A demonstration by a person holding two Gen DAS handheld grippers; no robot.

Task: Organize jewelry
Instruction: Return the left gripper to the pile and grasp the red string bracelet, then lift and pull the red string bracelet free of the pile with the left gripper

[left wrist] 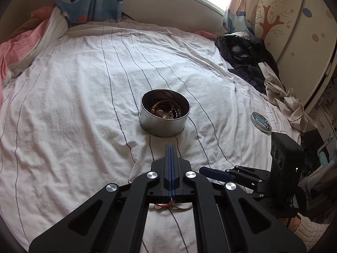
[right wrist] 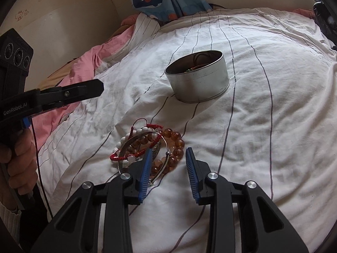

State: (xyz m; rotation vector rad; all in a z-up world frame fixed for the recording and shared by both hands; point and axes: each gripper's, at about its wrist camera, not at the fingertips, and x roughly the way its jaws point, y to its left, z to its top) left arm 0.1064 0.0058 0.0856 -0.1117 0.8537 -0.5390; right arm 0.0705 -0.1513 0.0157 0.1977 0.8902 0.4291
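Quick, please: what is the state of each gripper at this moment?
Left gripper: closed, nothing visible between its tips.
Right gripper: open, holding nothing, poised at the pile of bracelets.

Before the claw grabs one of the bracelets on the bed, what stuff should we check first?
1. Right gripper open: ok, its jaws stand apart.
2. Pile of bracelets within its reach: ok, it lies right at the fingertips, mostly by the left finger.
3. Only one bracelet lined up: not ok, the amber beads, white beads and red cord overlap.
4. Tin open and upright: ok, the lid lies apart on the bed.
5. Room in the tin: cannot tell, jewelry already inside.
6. Left gripper clear of the pile: ok, shut and off to the side.
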